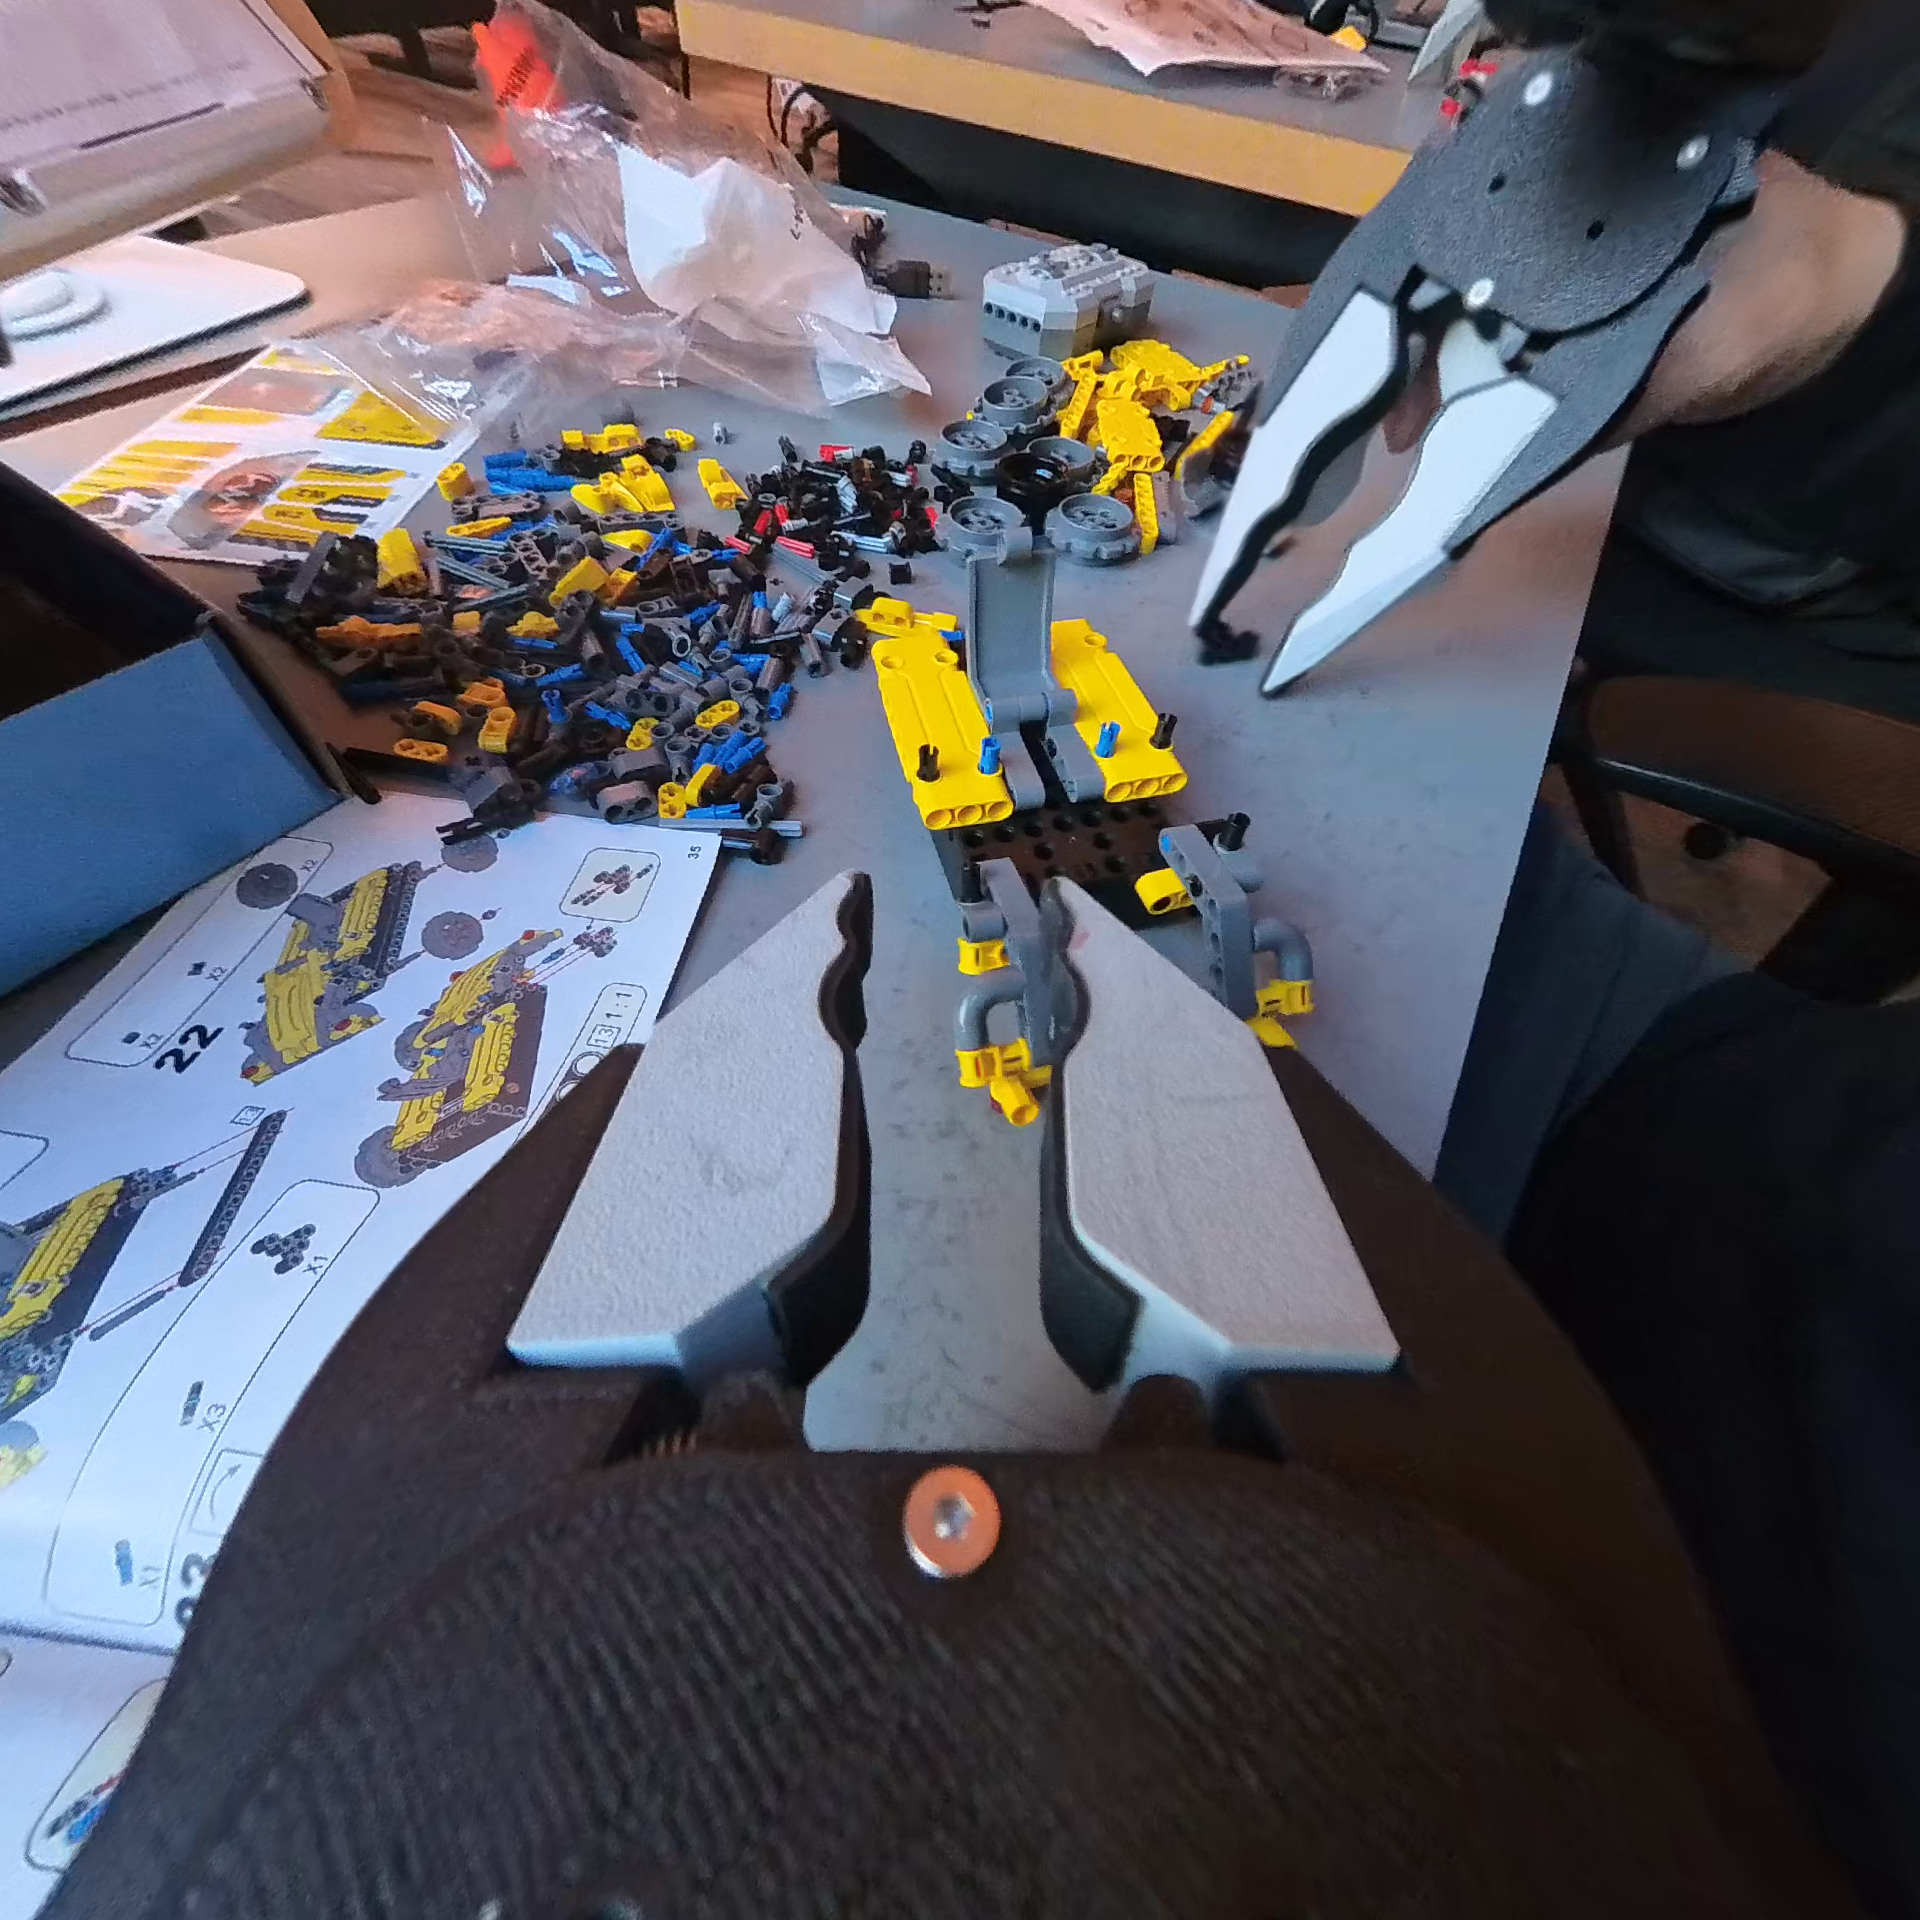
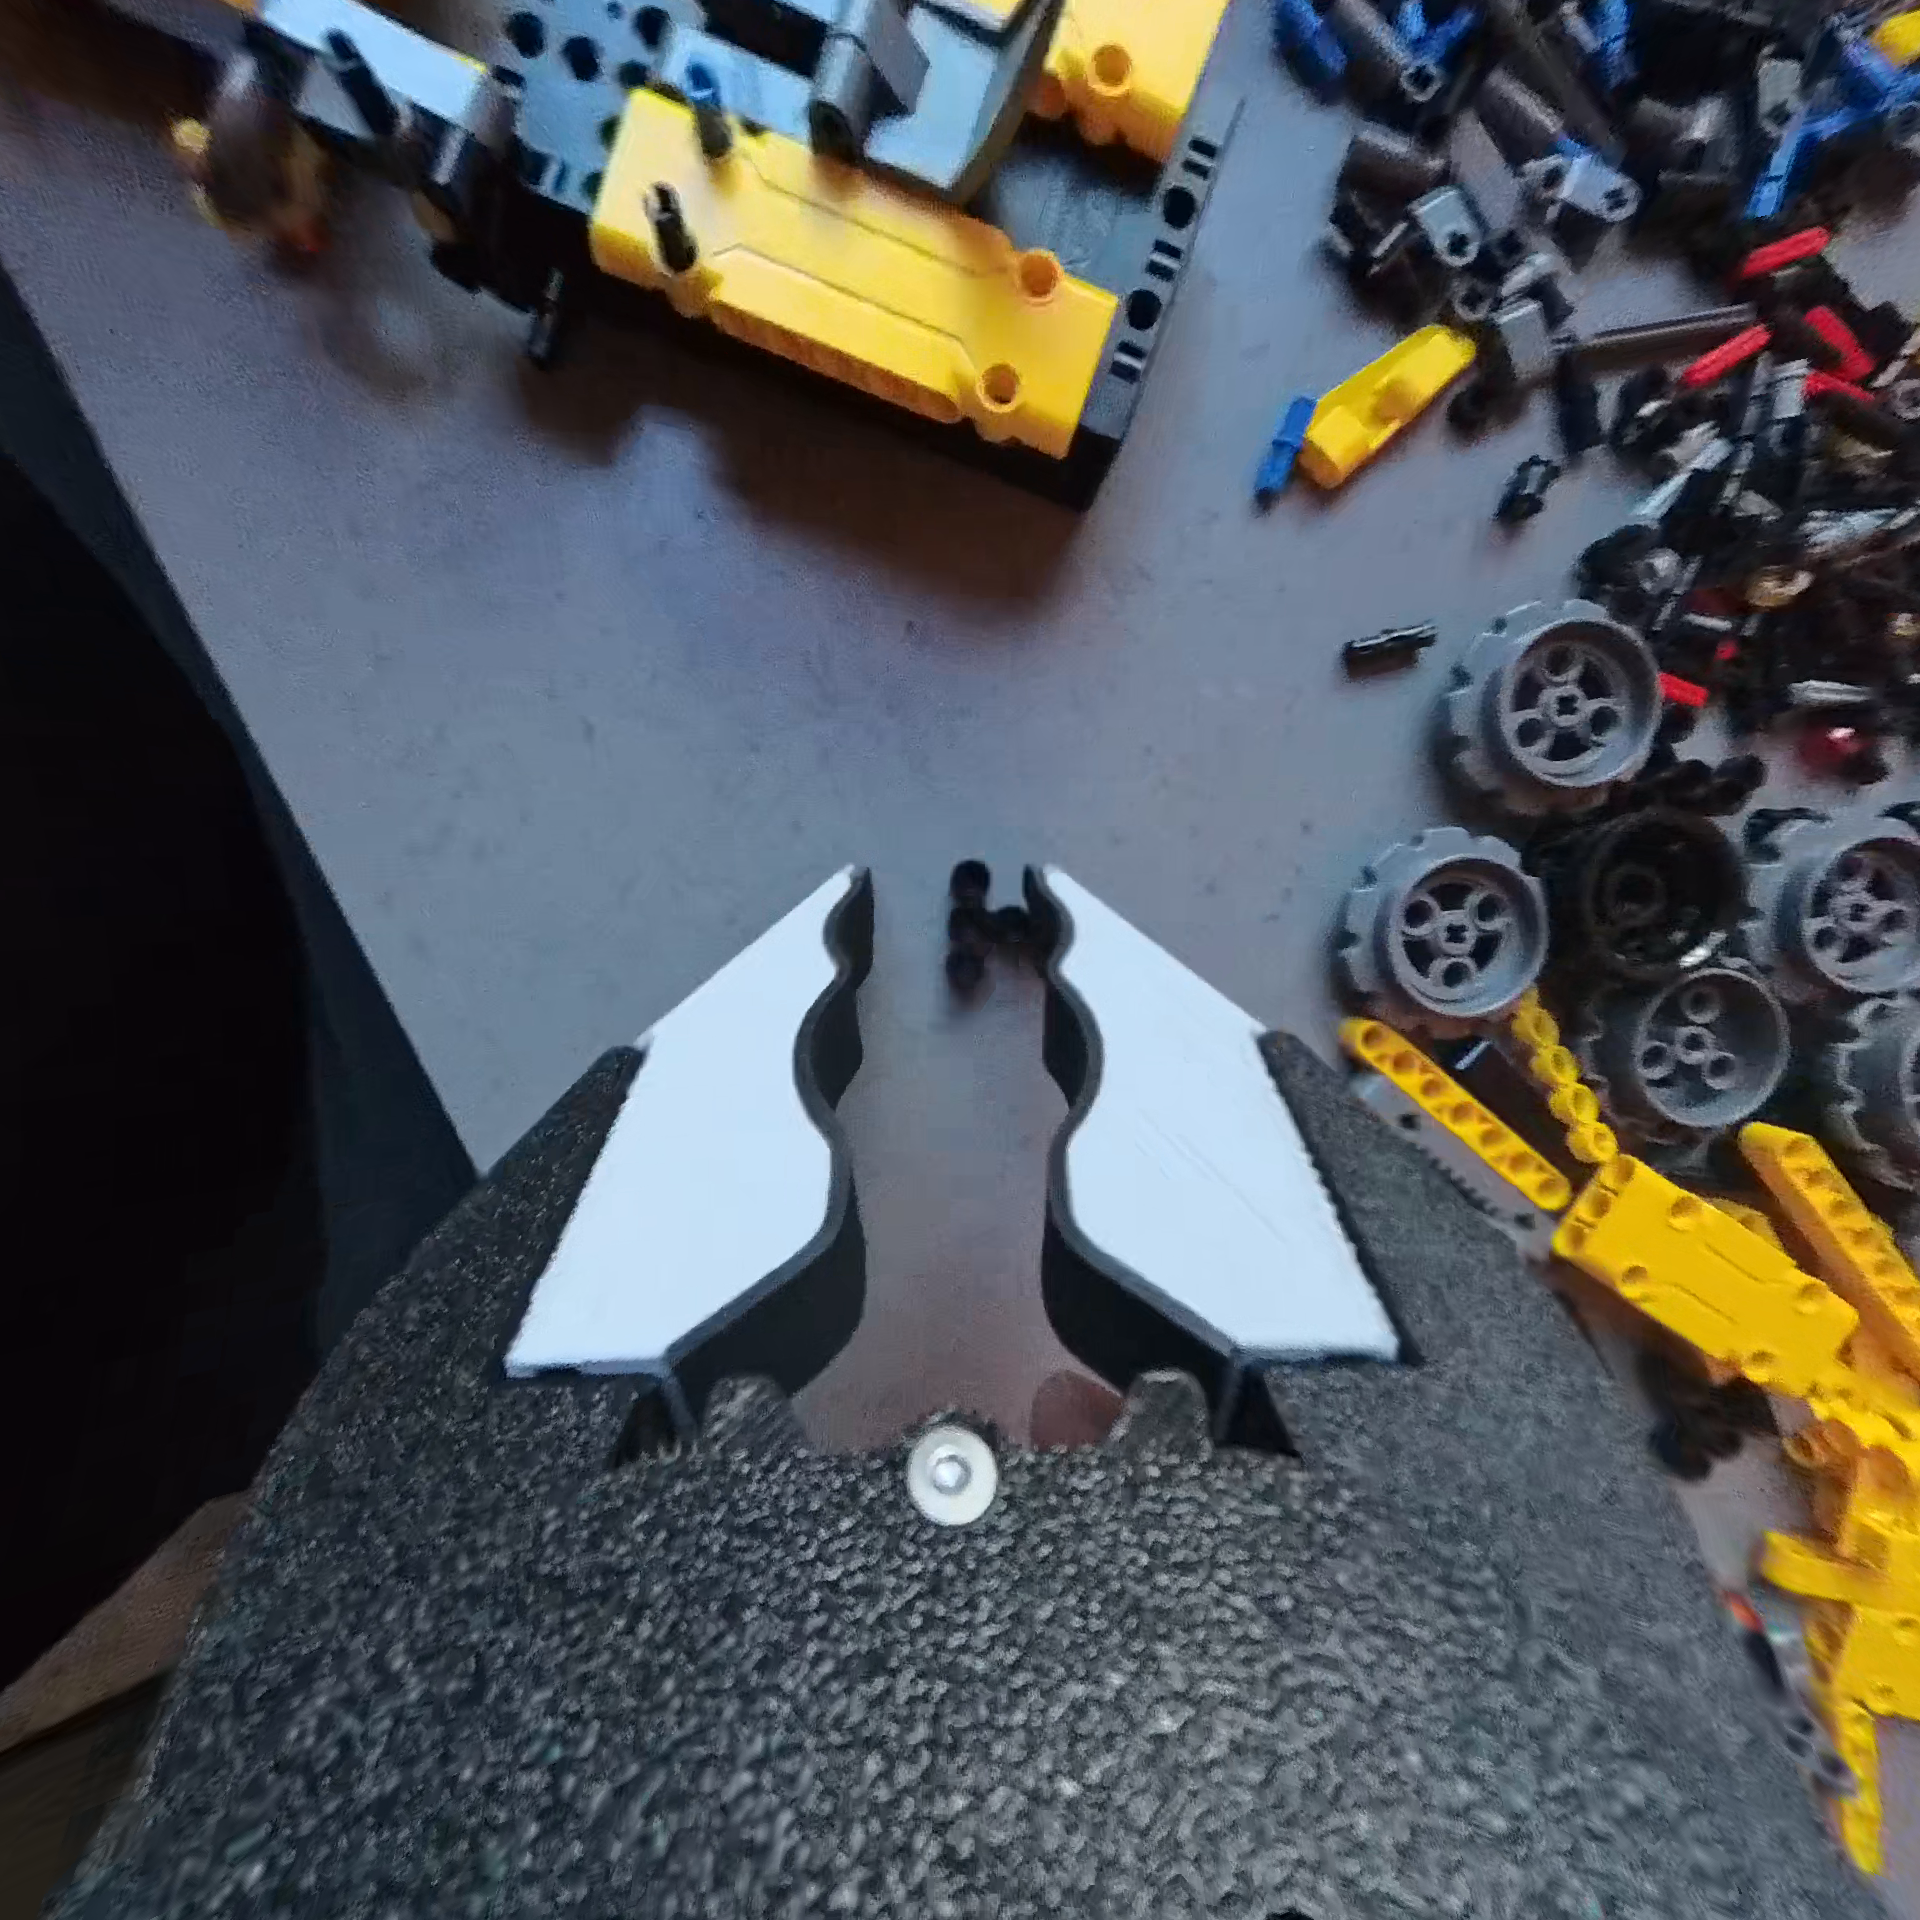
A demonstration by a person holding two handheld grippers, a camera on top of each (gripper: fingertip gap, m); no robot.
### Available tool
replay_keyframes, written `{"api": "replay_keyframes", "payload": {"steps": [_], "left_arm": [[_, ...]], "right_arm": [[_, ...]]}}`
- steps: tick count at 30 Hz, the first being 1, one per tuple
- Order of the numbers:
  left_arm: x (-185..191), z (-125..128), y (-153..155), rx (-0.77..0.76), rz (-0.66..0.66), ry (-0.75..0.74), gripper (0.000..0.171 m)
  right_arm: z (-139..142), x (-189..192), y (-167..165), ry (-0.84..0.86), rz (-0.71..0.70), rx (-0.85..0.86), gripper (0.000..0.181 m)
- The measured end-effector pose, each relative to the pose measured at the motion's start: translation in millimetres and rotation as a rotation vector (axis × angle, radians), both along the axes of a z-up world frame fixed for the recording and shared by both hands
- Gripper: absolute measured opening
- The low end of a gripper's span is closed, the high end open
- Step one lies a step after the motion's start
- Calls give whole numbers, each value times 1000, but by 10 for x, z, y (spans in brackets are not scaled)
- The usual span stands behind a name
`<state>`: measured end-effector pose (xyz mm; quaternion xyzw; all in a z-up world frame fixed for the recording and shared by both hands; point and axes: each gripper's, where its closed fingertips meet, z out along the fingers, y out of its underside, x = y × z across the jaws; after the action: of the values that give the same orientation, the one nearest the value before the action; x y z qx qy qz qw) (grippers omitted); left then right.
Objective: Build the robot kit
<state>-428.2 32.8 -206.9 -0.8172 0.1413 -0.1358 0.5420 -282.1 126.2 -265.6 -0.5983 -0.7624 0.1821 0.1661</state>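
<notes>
My left gripper (image 1: 956,891) is open, low over the grey table. Its right fingertip (image 1: 1081,925) rests beside a grey beam (image 1: 1029,987) at the near end of a part-built brick model (image 1: 1023,717) with yellow panels, a grey centre piece and a black base. My right gripper (image 2: 951,881) is open, tips down at the table, with a small black connector piece (image 2: 982,925) between the fingertips, close to the right finger. It also shows in the left wrist view (image 1: 1242,655), right of the model, with the black piece (image 1: 1226,639) at its tip.
A pile of loose black, blue and yellow pieces (image 1: 623,644) lies left of the model. Grey wheels (image 2: 1569,707) and yellow beams (image 2: 1704,1278) lie beyond it. An open instruction booklet (image 1: 343,1091), a blue box (image 1: 135,790), plastic bags (image 1: 675,239) and a grey block (image 1: 1065,296) surround them. The table edge (image 1: 1507,935) runs along the right.
</notes>
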Motion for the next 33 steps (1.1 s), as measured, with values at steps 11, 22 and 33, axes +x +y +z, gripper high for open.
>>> {"api": "replay_keyframes", "payload": {"steps": [11,22,33], "left_arm": [[153,-99,-47,-17,-46,134,30],[188,-101,-91,-22,-63,121,29],[187,-127,-86,-41,-63,120,29]], "right_arm": [[51,195,223,-69,-70,-2,36],[121,63,274,-4,-69,14,27],[96,234,282,76,-124,-75,28]]}}
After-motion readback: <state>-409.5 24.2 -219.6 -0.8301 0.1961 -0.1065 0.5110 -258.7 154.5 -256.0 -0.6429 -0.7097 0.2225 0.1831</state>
